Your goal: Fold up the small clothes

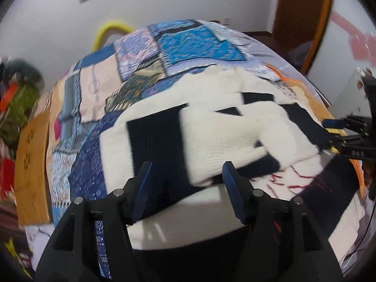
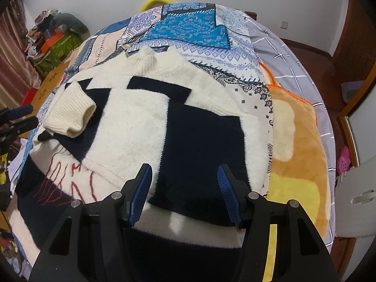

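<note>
Grippers, left gripper [image 1: 186, 172] and right gripper [image 2: 184, 175], are hovering with jaws apart and empty over cream-and-navy sweater [image 2: 131, 127] lying on patchwork bedspread [image 2: 188, 23].

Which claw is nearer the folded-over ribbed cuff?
Left. The left claw sits open just beside the ribbed cuff; the right claw hovers open over the sweater's dark lower panel, farther away.

Apparently open air above sweater [image 2: 131, 127], bed [image 2: 289, 54].

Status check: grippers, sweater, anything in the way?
Left gripper open, empty. Right gripper open, empty, above the hem. Cream-and-navy sweater flat on the patterned bedspread, one sleeve folded across. Nothing in the way.
</note>
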